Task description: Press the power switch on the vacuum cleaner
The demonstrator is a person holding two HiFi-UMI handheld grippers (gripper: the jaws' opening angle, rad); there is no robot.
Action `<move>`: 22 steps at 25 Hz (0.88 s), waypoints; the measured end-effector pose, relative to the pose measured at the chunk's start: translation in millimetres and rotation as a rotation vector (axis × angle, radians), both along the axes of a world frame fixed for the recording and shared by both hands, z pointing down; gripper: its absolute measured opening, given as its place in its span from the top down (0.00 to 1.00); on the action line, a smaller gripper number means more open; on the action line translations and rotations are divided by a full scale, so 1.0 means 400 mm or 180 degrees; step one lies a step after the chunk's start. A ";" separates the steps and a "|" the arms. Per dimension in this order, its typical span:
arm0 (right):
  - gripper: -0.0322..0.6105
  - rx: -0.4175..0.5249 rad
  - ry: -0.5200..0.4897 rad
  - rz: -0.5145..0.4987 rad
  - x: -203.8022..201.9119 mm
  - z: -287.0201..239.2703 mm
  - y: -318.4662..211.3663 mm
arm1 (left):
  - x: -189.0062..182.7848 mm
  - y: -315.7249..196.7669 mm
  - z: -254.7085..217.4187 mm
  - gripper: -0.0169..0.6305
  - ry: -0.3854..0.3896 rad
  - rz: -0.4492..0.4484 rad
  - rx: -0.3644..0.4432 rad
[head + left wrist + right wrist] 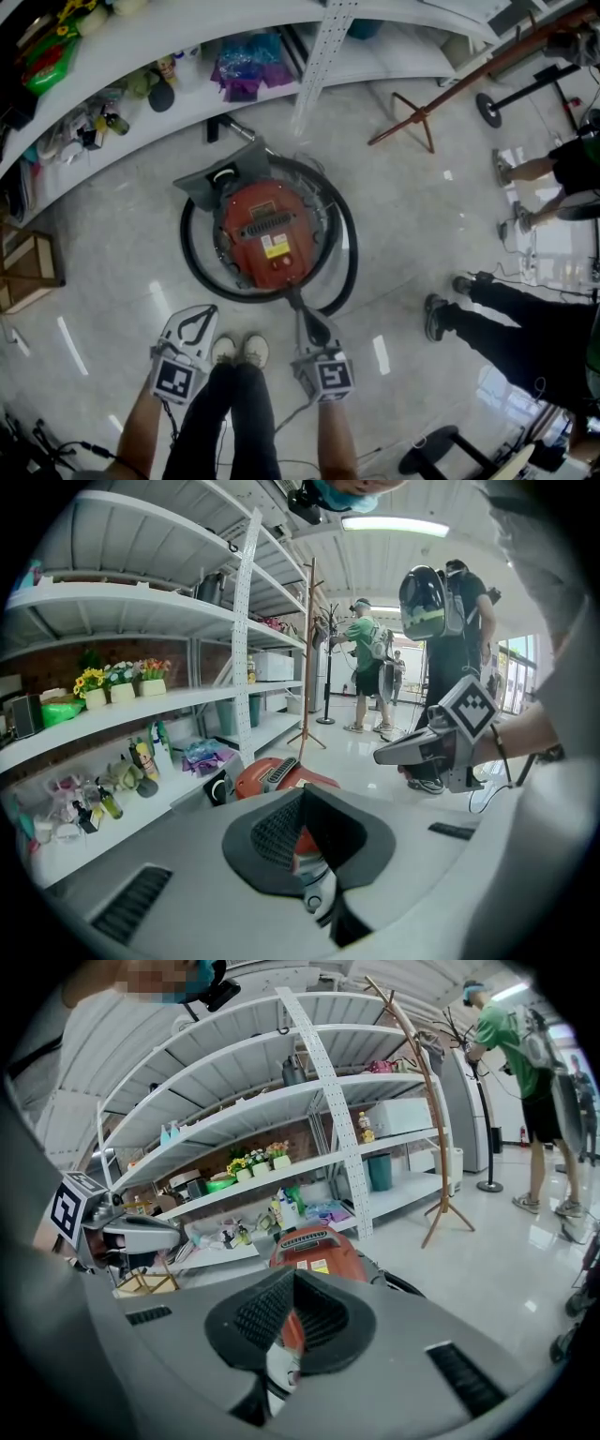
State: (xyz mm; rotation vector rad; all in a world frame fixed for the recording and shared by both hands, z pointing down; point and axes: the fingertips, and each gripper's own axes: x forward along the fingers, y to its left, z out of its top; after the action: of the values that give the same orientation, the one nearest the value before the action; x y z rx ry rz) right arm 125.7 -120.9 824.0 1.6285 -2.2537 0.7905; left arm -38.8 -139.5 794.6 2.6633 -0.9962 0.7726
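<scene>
The red vacuum cleaner [267,234] stands on the floor in front of my feet, with a black handle grille and a yellow label on top. I cannot pick out its power switch. A black hose [192,258] loops around it. My left gripper [206,312] hangs above the floor to the near left of the vacuum, jaws together and holding nothing. My right gripper [302,314] hovers just short of the vacuum's near edge, also shut and empty. The vacuum [272,775] shows beyond the left gripper [306,787], and the vacuum [314,1246] lies ahead of the right gripper [292,1270].
White shelves [187,37] with bottles and bags run along the far side. A grey floor head [230,173] lies behind the vacuum. A wooden coat rack [441,94] lies at the far right, a wooden crate [28,272] at the left. People [525,328] stand at right.
</scene>
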 end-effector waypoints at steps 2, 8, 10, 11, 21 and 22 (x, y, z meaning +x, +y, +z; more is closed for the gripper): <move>0.95 -0.0013 0.0001 -0.0009 0.003 0.016 -0.006 | 0.000 0.002 -0.001 0.96 -0.0002 -0.0005 -0.0004; 0.95 -0.0067 0.0008 0.0026 0.014 0.070 -0.048 | -0.002 0.002 -0.006 0.96 -0.0044 -0.0003 0.0022; 0.95 -0.0071 0.0023 0.0030 0.017 0.086 -0.067 | -0.002 0.002 -0.005 0.96 -0.0037 -0.0011 0.0021; 0.95 -0.0071 0.0028 0.0033 0.018 0.090 -0.077 | -0.002 0.003 -0.004 0.96 -0.0029 -0.0020 0.0015; 0.94 -0.0082 0.0056 -0.0031 0.007 0.154 -0.132 | 0.000 -0.001 -0.001 0.96 -0.0025 -0.0001 0.0017; 0.95 -0.0090 0.0061 -0.0034 0.005 0.159 -0.138 | 0.001 -0.003 -0.002 0.96 -0.0024 -0.0001 0.0017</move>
State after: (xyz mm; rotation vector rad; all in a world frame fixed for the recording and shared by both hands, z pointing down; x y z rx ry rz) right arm 127.7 -176.1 887.4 1.6034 -2.2259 0.7971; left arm -38.5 -140.8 793.8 2.6667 -1.0019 0.7816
